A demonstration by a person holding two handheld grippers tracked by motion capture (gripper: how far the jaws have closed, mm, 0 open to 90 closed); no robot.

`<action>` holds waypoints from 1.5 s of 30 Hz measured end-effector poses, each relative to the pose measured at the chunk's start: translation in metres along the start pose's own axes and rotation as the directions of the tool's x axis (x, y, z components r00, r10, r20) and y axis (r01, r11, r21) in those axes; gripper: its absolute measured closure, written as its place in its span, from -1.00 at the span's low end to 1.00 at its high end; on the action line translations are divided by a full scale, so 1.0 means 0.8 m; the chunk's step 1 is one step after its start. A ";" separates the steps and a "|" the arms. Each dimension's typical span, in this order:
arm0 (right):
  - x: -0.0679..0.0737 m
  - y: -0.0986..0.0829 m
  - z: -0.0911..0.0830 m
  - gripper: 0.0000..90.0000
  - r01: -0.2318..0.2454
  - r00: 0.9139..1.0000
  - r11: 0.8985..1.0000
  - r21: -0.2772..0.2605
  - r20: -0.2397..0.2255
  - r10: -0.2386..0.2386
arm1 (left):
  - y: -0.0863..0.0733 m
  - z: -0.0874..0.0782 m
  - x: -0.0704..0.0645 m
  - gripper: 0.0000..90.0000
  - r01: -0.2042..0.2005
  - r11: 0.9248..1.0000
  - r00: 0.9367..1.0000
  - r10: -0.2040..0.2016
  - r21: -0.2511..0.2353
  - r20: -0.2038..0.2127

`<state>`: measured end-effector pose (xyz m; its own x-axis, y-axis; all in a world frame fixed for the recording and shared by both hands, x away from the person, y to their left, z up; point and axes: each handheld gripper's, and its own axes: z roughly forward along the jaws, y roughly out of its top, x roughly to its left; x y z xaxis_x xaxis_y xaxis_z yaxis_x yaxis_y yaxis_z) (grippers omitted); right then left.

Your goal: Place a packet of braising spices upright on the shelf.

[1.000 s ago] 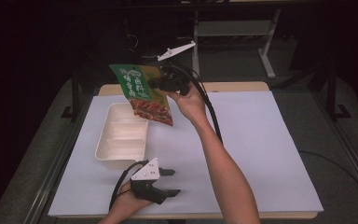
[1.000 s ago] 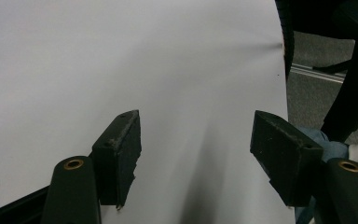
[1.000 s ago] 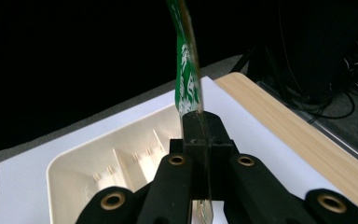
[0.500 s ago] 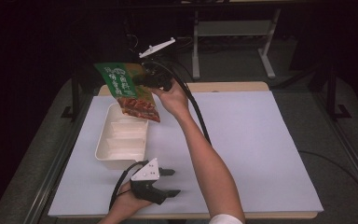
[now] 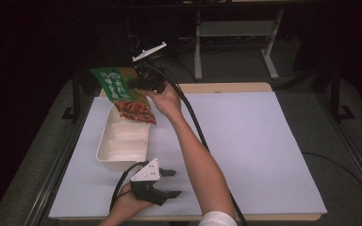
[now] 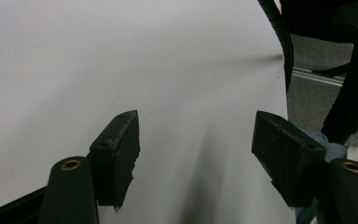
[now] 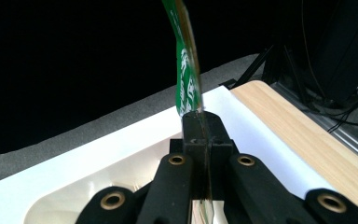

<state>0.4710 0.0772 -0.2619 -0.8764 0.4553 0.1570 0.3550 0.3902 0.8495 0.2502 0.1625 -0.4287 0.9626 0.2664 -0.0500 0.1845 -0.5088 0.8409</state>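
The right gripper is clamping its jaws fully together on the edge of a green snack packet, which is hanging in the air above the far end of a white divided tray. The left gripper is resting on the white table sheet near the person, jaws spread wide and gripping nothing.

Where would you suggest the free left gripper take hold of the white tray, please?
Probably the tray's near rim, from above. It is a thin raised lip, facing the left gripper, which rests open on the table. The far end sits under the snack packet held by the right gripper.
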 end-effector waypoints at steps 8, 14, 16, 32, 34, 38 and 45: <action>-0.007 -0.006 0.018 1.00 -0.030 1.000 1.000 -0.001 -0.009 0.030 | 0.000 0.000 0.000 -0.31 0.001 1.000 1.000 -0.001 -0.003 0.001; -0.013 -0.008 0.032 1.00 -0.057 0.998 0.998 -0.007 -0.012 0.057 | 0.000 0.000 0.001 -0.31 0.000 1.000 1.000 0.000 -0.005 0.002; -0.017 -0.009 0.036 1.00 -0.074 0.997 0.997 -0.013 -0.011 0.074 | 0.000 0.000 0.001 -0.31 0.001 1.000 1.000 -0.001 -0.006 0.002; -0.032 -0.018 0.051 1.00 -0.159 0.987 0.987 -0.014 0.023 0.159 | 0.000 -0.001 0.001 -0.32 0.005 1.000 1.000 -0.004 -0.009 0.003; -0.033 -0.019 0.053 1.00 -0.163 0.986 0.987 -0.007 0.028 0.163 | 0.000 -0.001 0.001 -0.32 0.003 1.000 1.000 -0.003 -0.007 0.004; -0.035 -0.027 0.060 1.00 -0.176 0.984 0.984 -0.007 0.015 0.176 | 0.000 -0.001 0.001 -0.32 0.005 1.000 1.000 -0.005 -0.011 0.003; -0.041 -0.036 0.056 0.99 -0.186 0.983 0.982 -0.020 -0.008 0.186 | 0.000 -0.001 0.001 -0.32 0.002 1.000 1.000 -0.002 -0.007 0.002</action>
<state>0.5037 0.0871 -0.3143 -0.7977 0.5135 0.3163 0.5054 0.2830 0.8151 0.2512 0.1632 -0.4284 0.9625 0.2661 -0.0530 0.1854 -0.5026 0.8444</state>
